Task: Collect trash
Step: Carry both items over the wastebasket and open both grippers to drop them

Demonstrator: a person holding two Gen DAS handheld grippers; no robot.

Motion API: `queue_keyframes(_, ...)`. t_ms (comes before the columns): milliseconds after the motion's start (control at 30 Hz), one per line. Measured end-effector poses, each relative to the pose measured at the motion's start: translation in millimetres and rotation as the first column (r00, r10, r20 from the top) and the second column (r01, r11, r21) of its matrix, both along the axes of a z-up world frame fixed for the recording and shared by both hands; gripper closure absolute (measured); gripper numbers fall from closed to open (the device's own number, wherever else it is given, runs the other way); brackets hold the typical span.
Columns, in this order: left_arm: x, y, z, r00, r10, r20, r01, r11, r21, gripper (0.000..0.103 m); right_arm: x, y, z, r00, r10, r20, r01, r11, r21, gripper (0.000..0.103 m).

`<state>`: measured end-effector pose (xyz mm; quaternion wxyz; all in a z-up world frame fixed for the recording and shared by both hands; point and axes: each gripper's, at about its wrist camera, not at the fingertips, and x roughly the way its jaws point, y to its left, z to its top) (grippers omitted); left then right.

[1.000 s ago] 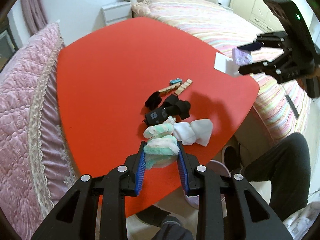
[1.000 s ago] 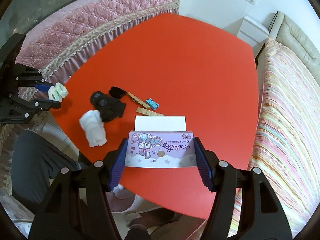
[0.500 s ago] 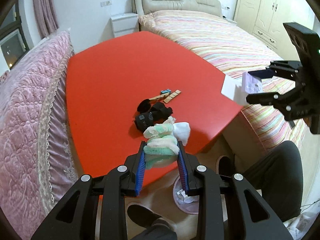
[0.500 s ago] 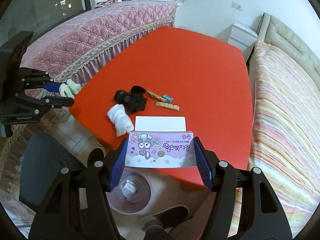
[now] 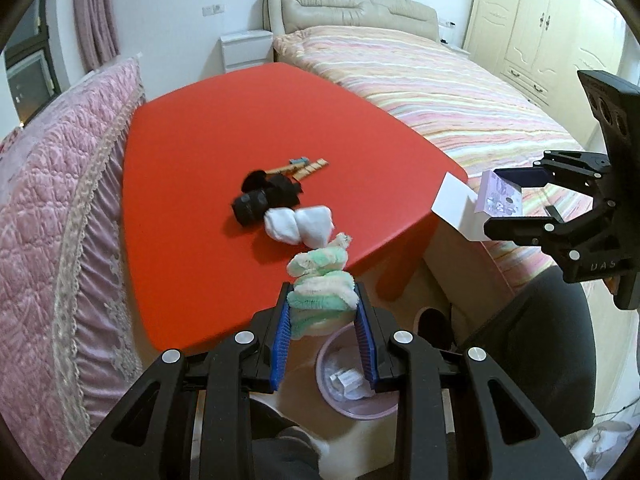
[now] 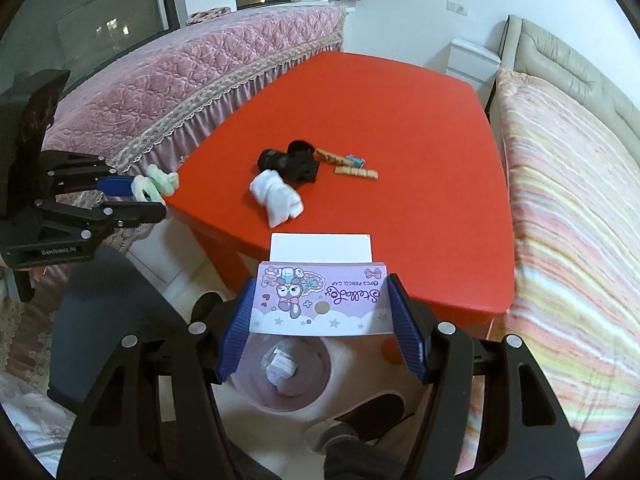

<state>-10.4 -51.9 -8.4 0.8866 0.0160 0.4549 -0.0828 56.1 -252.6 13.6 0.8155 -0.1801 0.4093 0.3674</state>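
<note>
Two grippers are held out past the near edge of a red table [image 5: 208, 152], above the floor. A fluffy green and cream sock [image 5: 322, 294] is squeezed between the blue pads of the left gripper [image 5: 323, 330], and its loose end sticks up in front of them. A purple card box [image 6: 322, 300] with a cartoon picture is clamped flat between the pads of the right gripper [image 6: 320, 322], and a white flap stands up behind it. A pink bin [image 6: 256, 394] is seen on the floor under both grippers, and some small white scraps lie in it. A white sock [image 5: 300, 224], a black sock [image 5: 266, 198] and a few wooden clothes pegs [image 5: 306, 166] are left on the table, close together. The white sock is touching the black one. A dark trouser leg [image 5: 536, 352] is seen beside the bin. A pink bed cover [image 6: 160, 80] is seen on one side of the table and a striped bed [image 5: 440, 88] on the other.
</note>
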Motion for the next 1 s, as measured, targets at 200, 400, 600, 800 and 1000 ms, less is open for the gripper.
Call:
queue_keyframes(200, -14, -10, -12, 1.0, -0.009, -0.021, 0.008, 1.0, -0.027, 0.073, -24, -2, -16, 0.999, 0.012, -0.032, -0.013, 1.0, -0.011, 0.04)
queue_keyframes(400, -25, -19, -27, 0.998, -0.022, -0.052, 0.019, 0.998, -0.061, 0.074, -41, -6, -32, 0.997, 0.02, -0.078, -0.021, 1.0, -0.01, 0.04)
queue_keyframes(600, -28, -27, -37, 0.996, -0.039, -0.079, 0.033, 0.997, -0.074, 0.074, -48, -6, -43, 0.994, 0.025, -0.106, -0.027, 0.999, -0.018, 0.04)
queue_keyframes(800, -27, -30, -37, 0.996, -0.049, -0.079, 0.043, 0.997, -0.071, 0.073, -48, -8, -44, 0.993, 0.027, -0.116, -0.029, 0.999, -0.014, 0.04)
queue_keyframes(1000, -24, -33, -37, 0.994, -0.067, -0.083, 0.06, 0.995, -0.086, 0.047, -46, -8, -45, 0.989, 0.038, -0.145, -0.038, 0.999, 0.005, 0.027)
